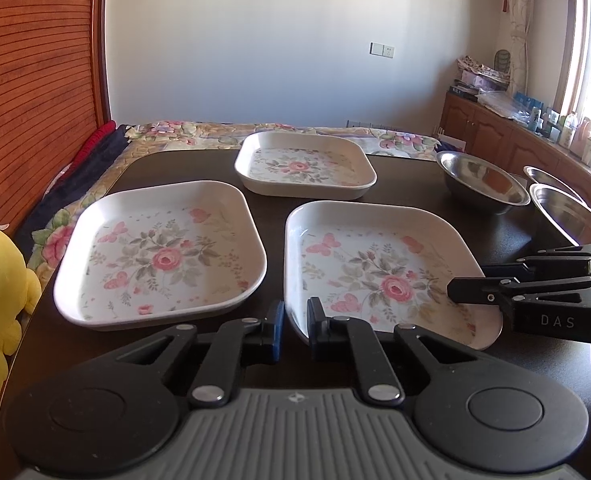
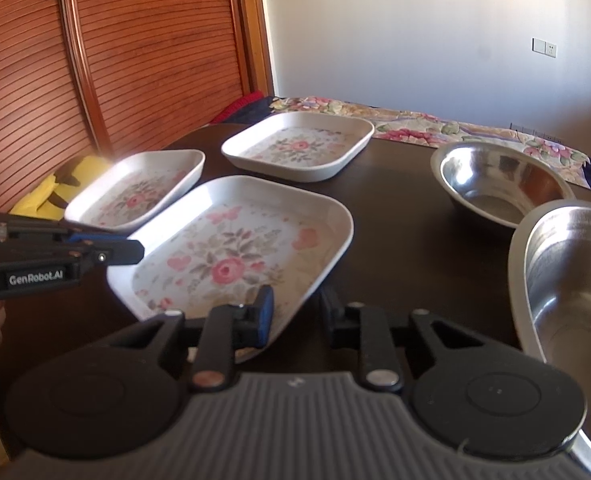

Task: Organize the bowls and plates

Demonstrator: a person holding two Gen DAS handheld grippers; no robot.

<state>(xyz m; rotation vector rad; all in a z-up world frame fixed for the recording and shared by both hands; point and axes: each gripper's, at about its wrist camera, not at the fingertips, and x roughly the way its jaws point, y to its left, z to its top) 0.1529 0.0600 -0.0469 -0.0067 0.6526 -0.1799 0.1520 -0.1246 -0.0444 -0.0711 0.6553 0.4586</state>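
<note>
Both tongs grip one floral plate on the dark surface — my left tongs clamp its near-left rim, my right tongs its near-right rim. Two more plates and steel bowls sit nearby.

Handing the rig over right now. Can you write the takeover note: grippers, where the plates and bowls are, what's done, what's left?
Left gripper: shut on the near-left corner rim of the near plate.
Right gripper: fingers straddle the same plate's near-right rim; a firm clamp can't be confirmed.
Things: the left plate and far plate lie apart on the table; three steel bowls stand on the right, not nested.
Done: nothing stacked yet.
Left: probably stack the three plates, then nest the bowls.
</note>
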